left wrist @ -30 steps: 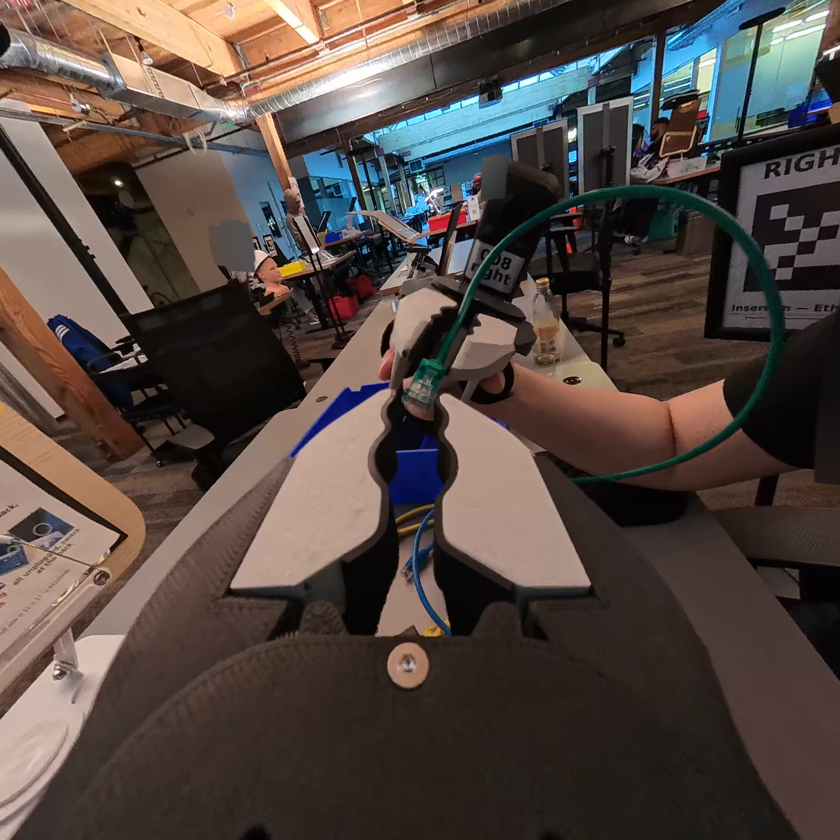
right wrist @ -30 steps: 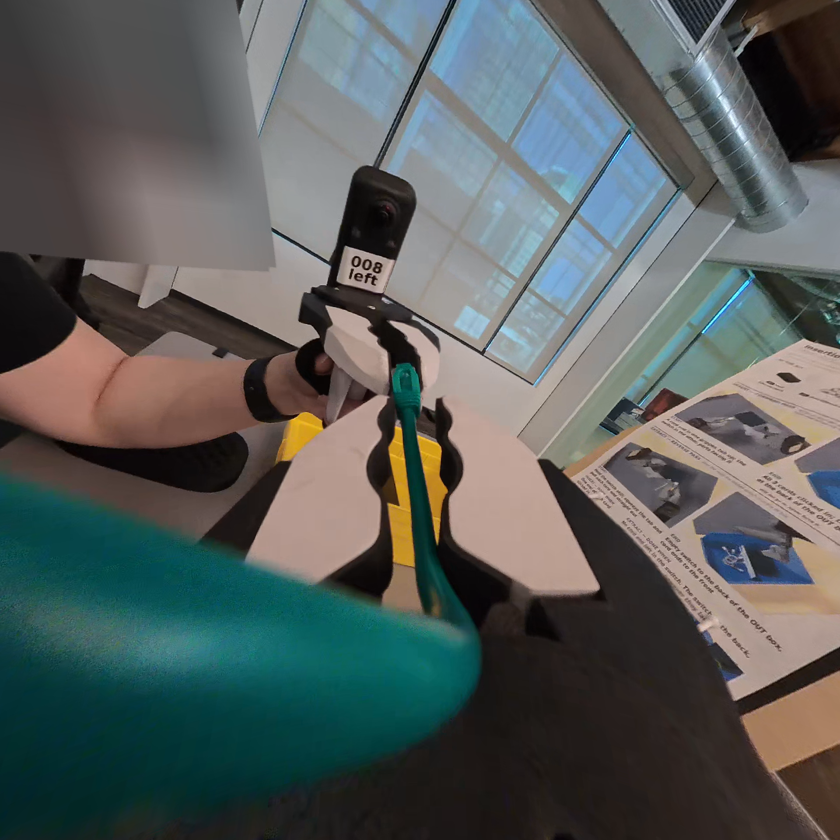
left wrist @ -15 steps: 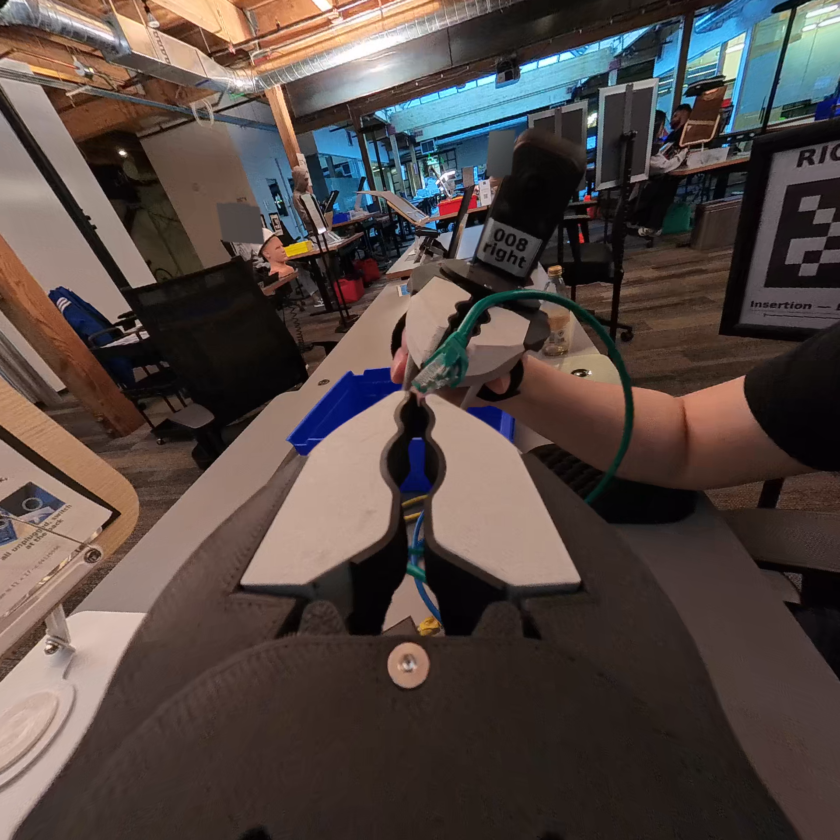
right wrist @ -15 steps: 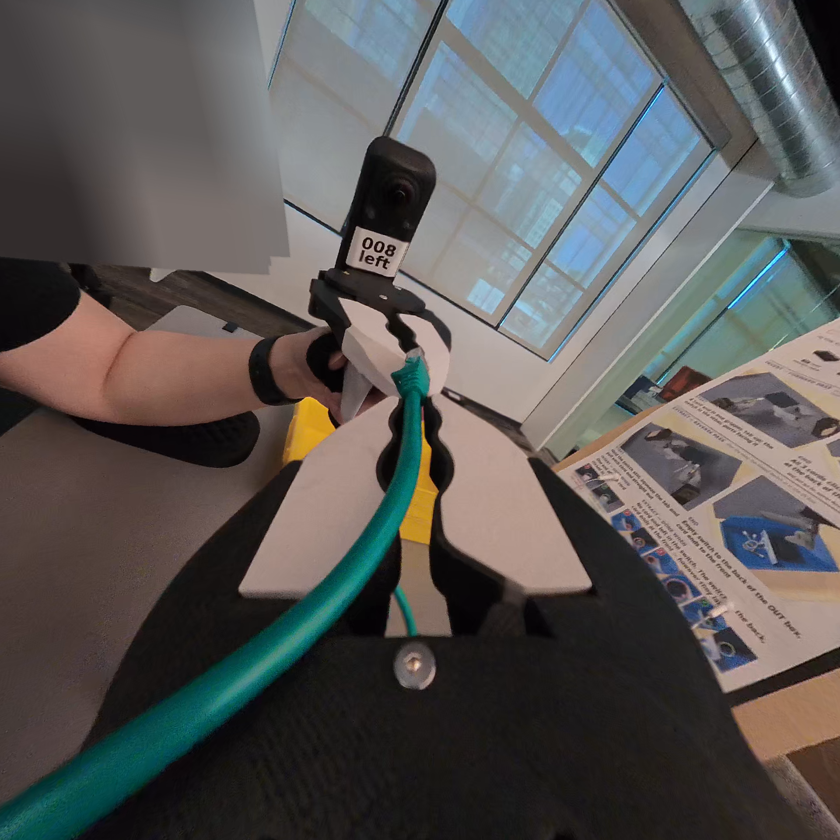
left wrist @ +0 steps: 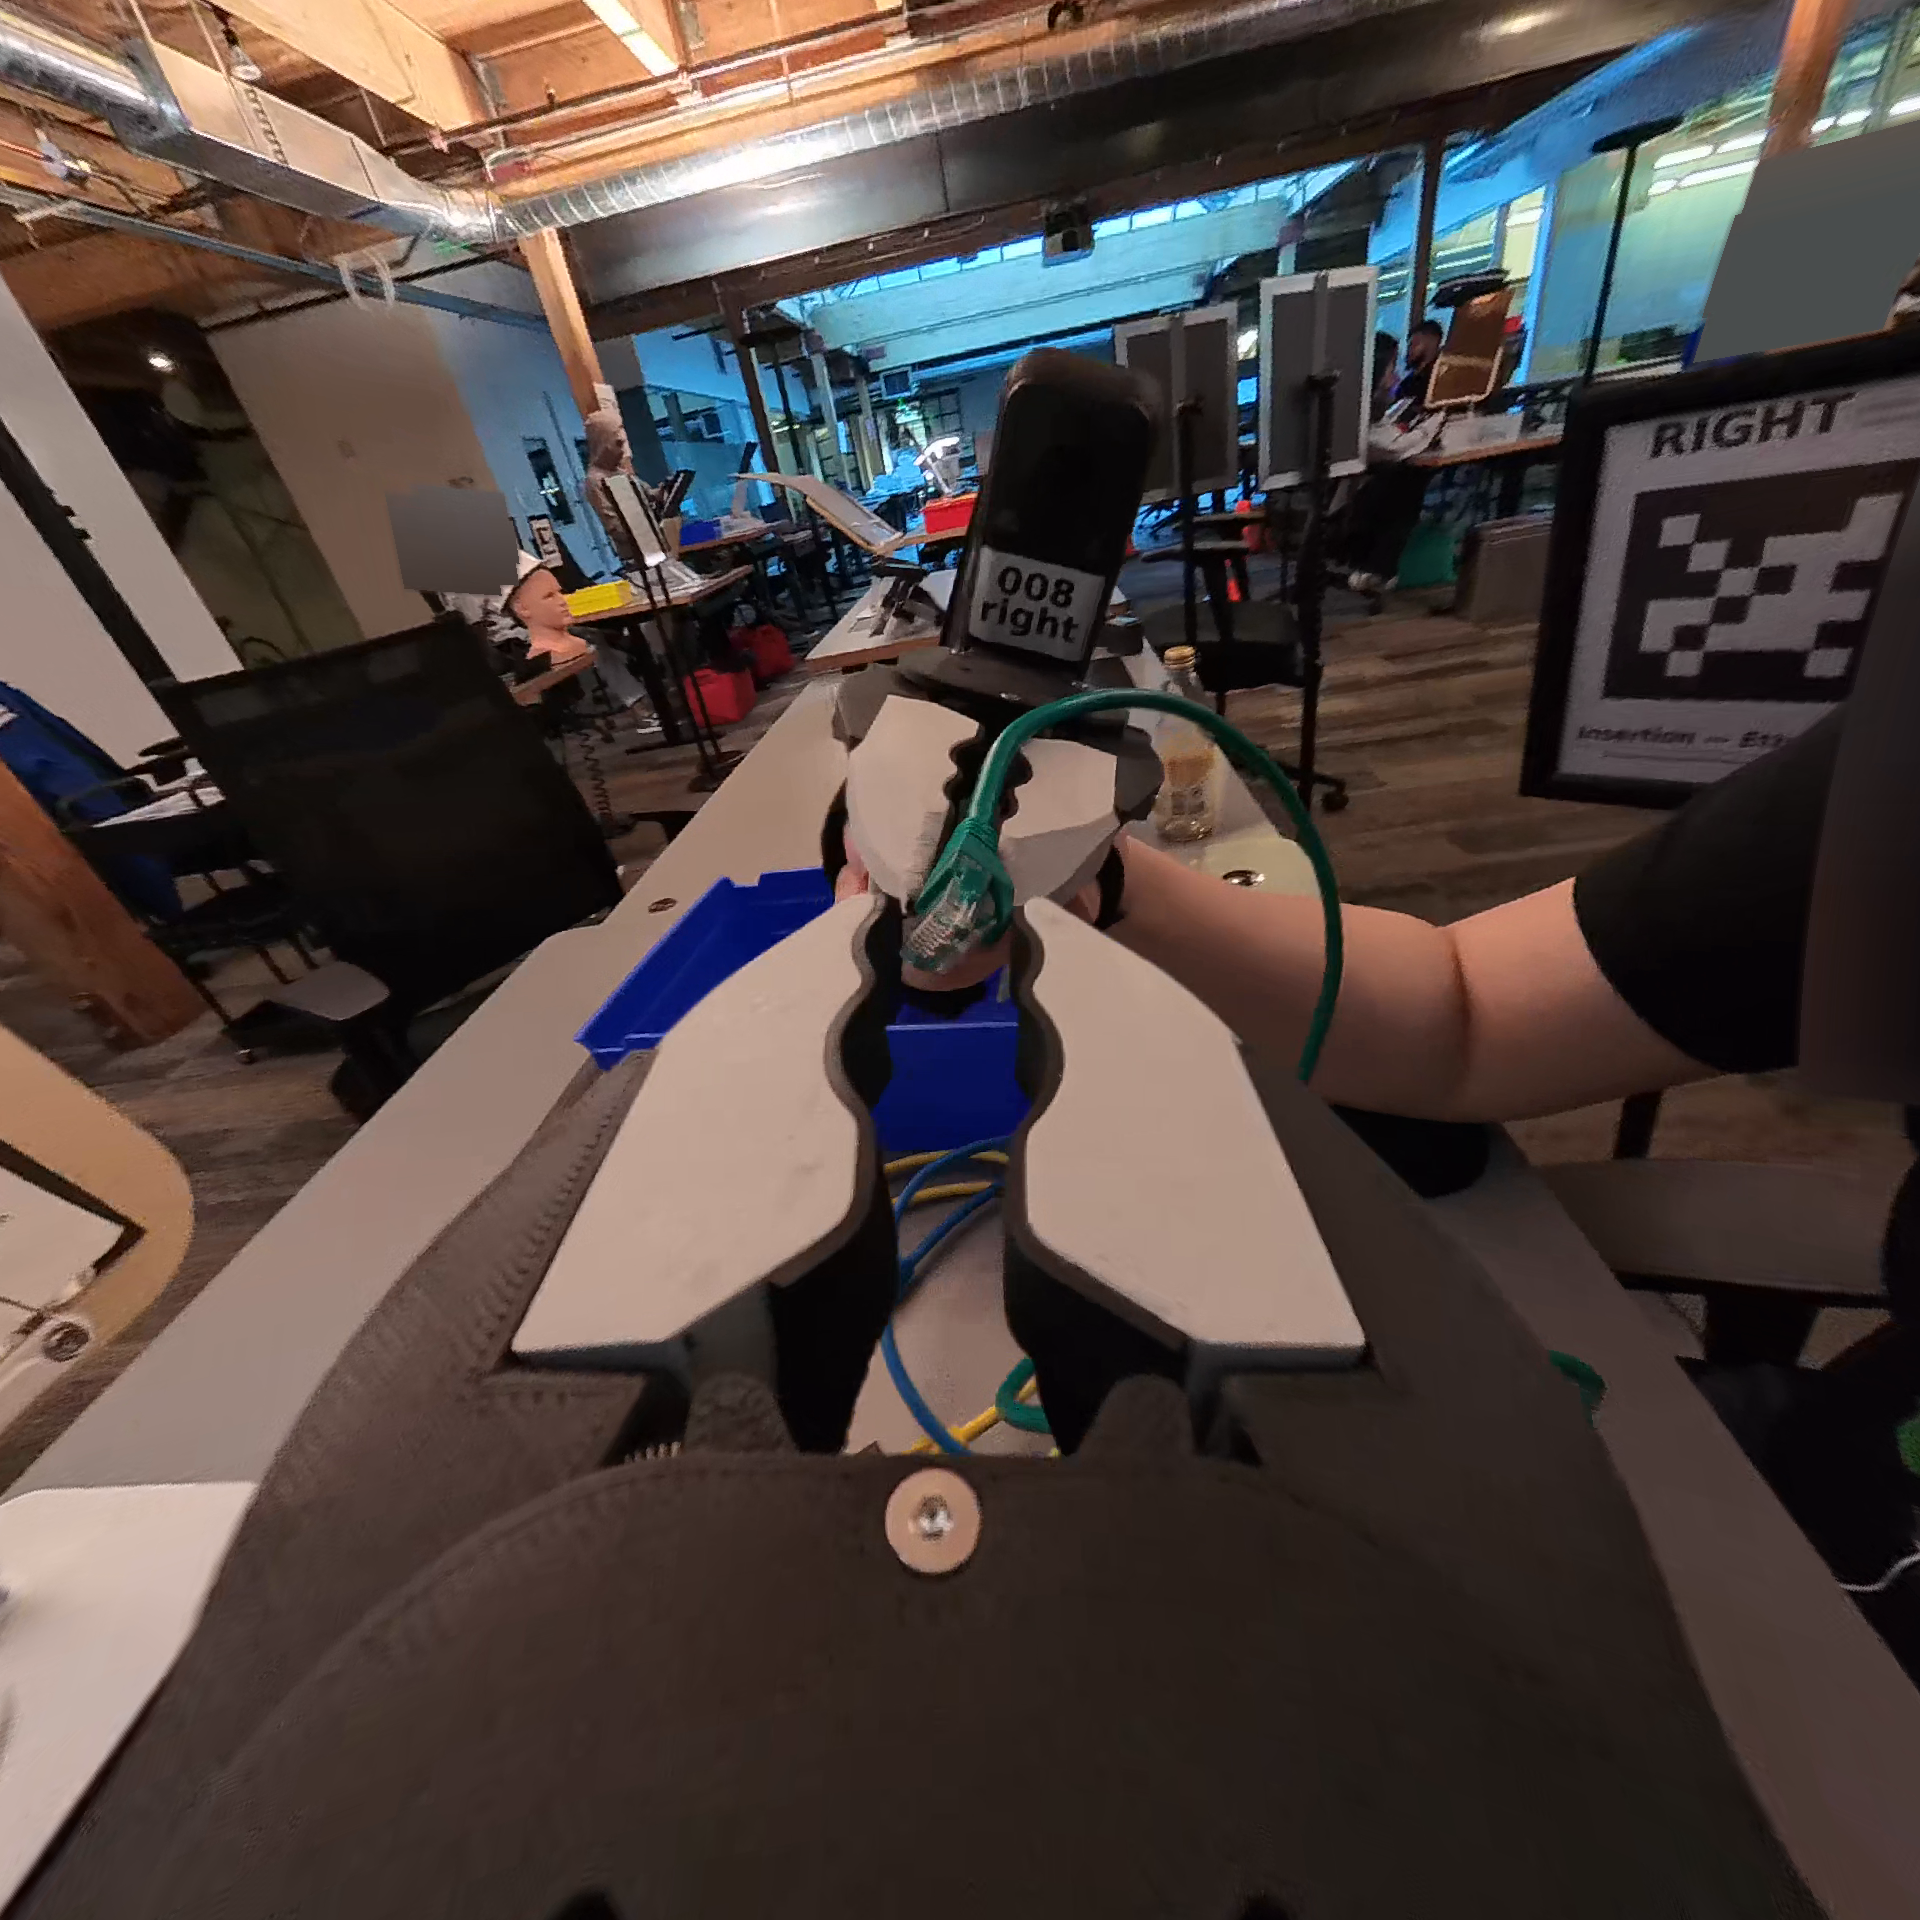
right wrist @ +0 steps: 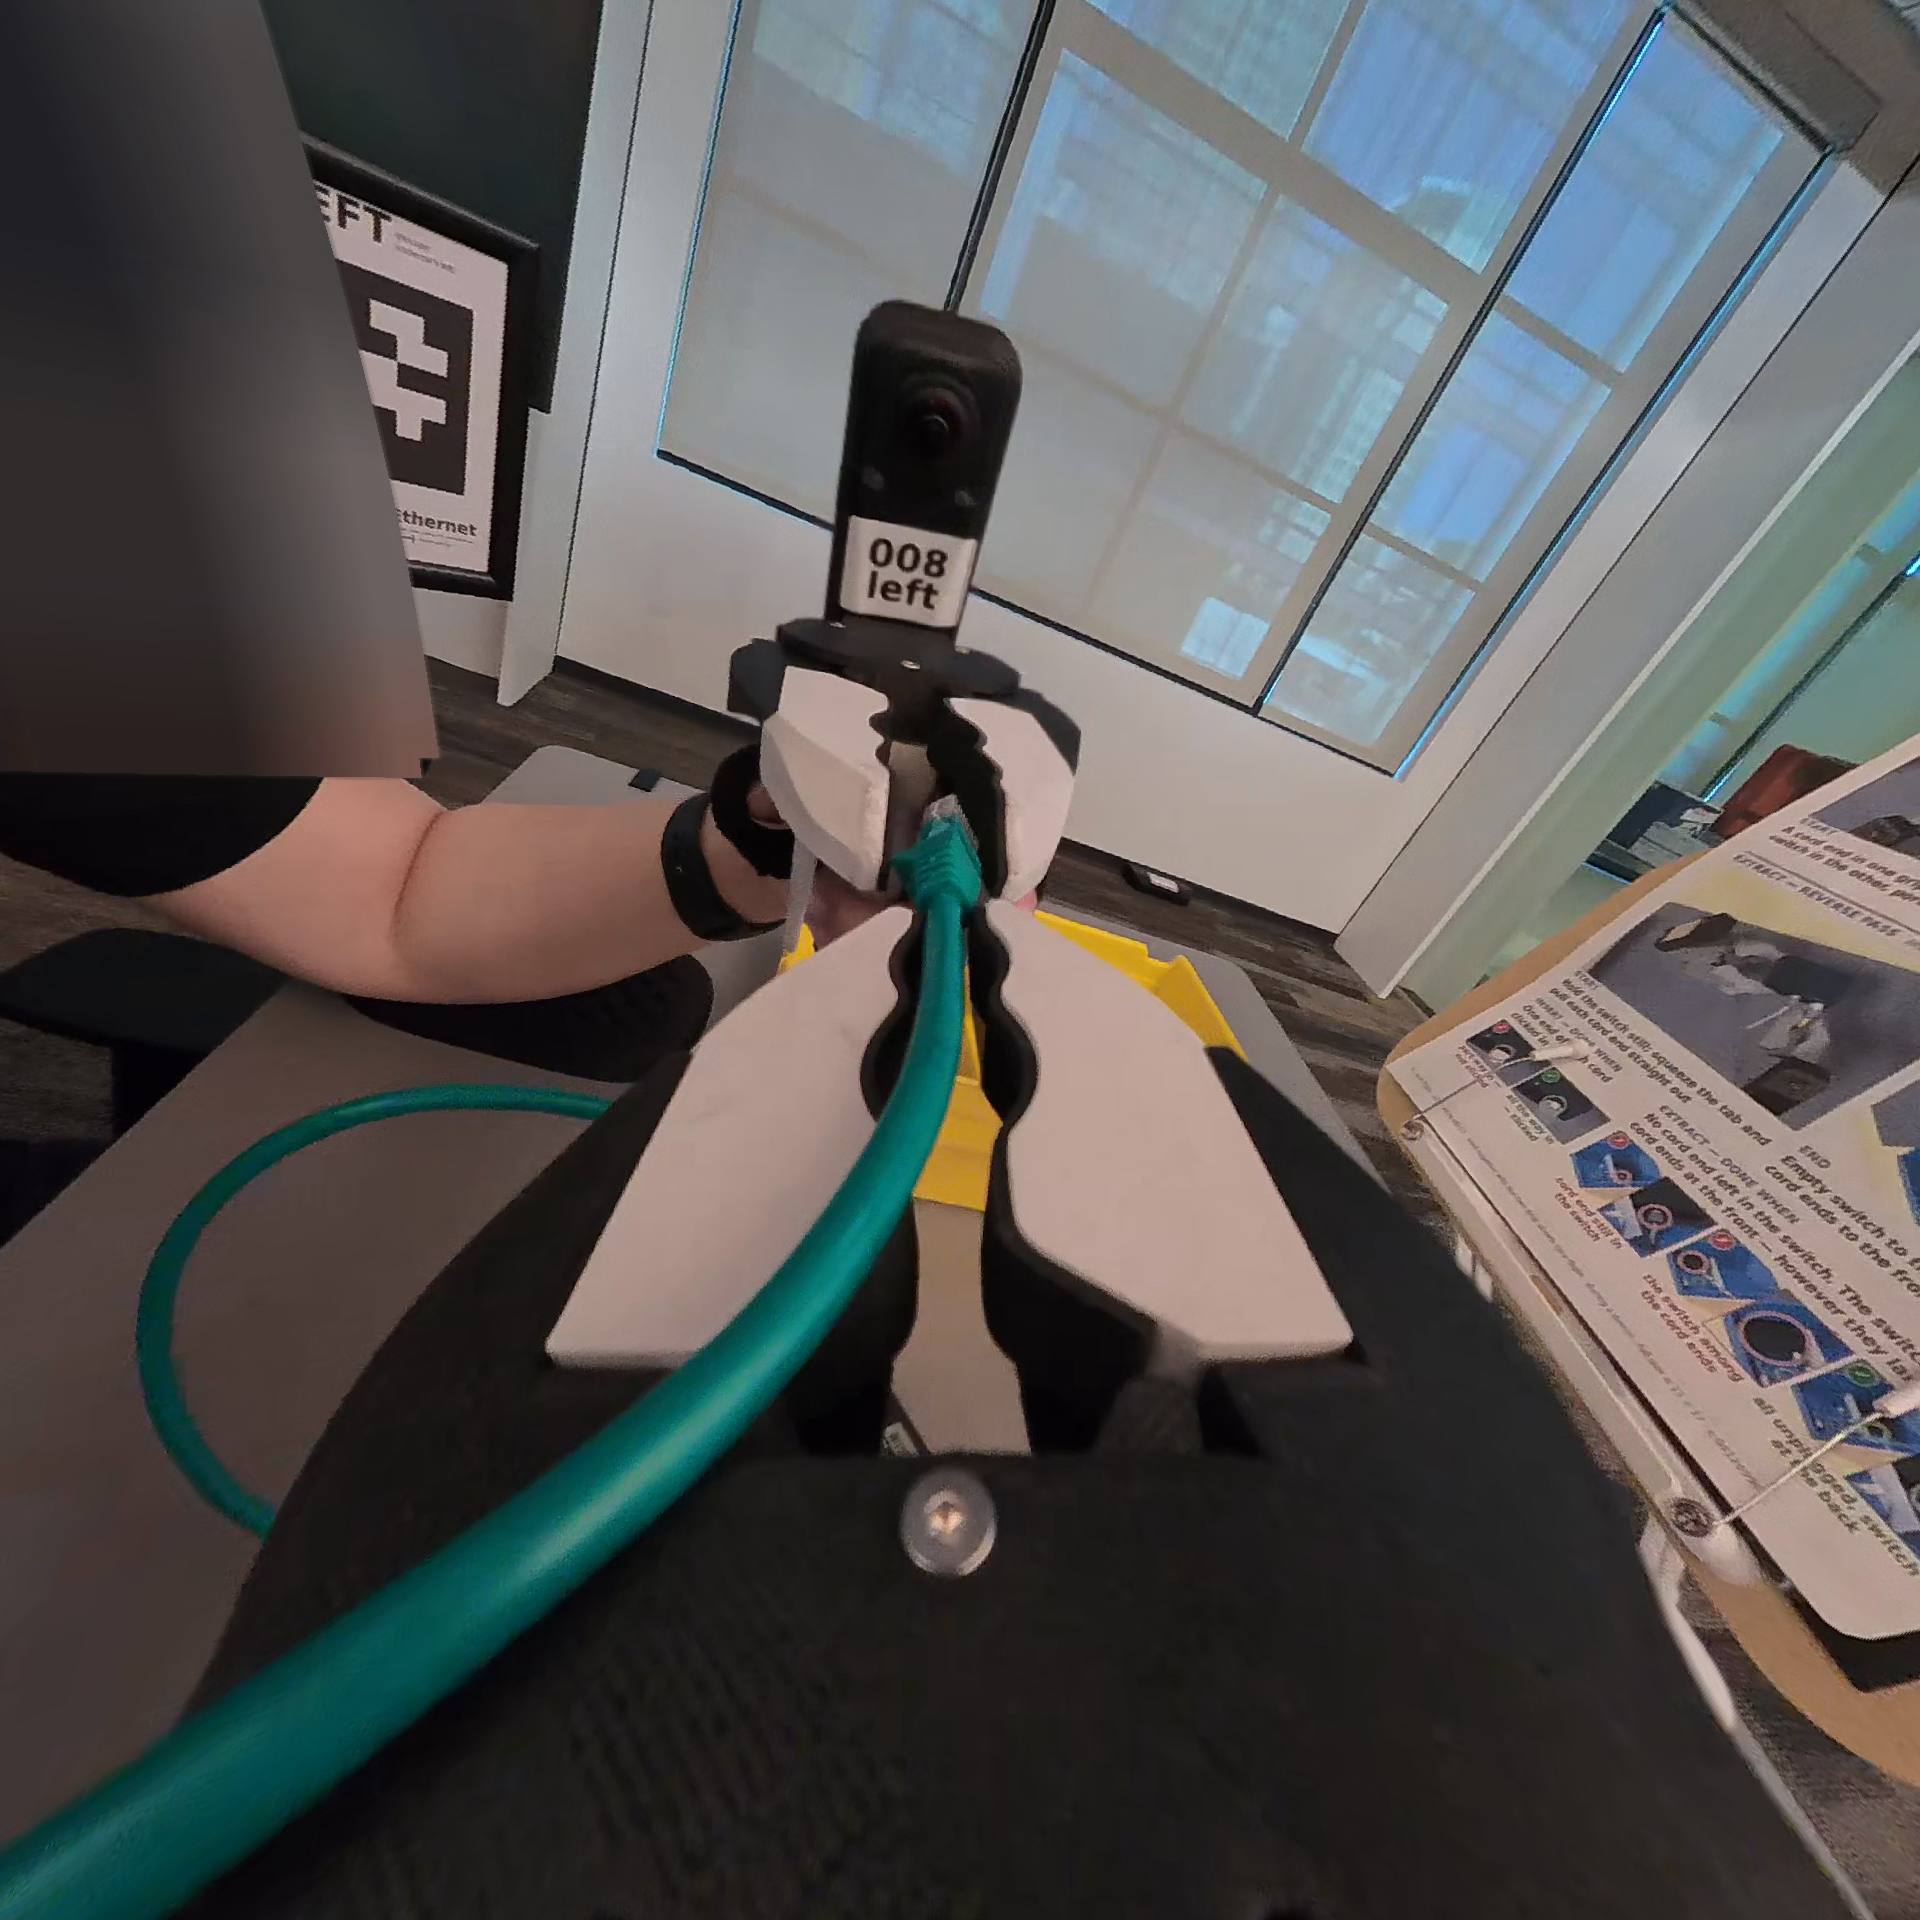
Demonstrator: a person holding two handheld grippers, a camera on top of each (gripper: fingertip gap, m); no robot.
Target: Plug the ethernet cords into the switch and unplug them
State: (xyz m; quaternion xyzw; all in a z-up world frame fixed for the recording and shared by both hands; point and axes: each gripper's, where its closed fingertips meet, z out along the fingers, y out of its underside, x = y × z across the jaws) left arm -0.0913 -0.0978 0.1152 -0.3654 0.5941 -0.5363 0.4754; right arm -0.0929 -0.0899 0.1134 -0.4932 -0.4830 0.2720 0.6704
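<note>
Both grippers are held up in the air, facing each other nose to nose above the grey table (left wrist: 665,1029).

The right gripper (right wrist: 951,930) pinches the green ethernet cord (right wrist: 904,1101) just behind its plug (left wrist: 951,904). The fingers are pressed onto the cord, and the plug sticks out past the tips toward the left gripper (left wrist: 940,925). Behind the grip, the cord loops wide, down to the near left in the right wrist view.

The left gripper's fingers are spread a little, and the plug tip sits in the gap at their tips. I cannot tell whether it touches either finger.

No switch shows in either view. A blue bin (left wrist: 790,966) lies far on the table in the left wrist view, with blue and yellow cords (left wrist: 935,1205) loose on the near side of it. A yellow bin (right wrist: 966,1122) lies below the right gripper's fingers.

This looks like a handover or a re-grip of the plug.

Risks:
- If the left gripper closes on the clear plug off-centre, it may twist the plug or press its latch tab.
- If the right gripper lets go early, the stiff loop's spring may flick the plug out.
- The trailing loop may snag on the right arm (left wrist: 1403,997).
</note>
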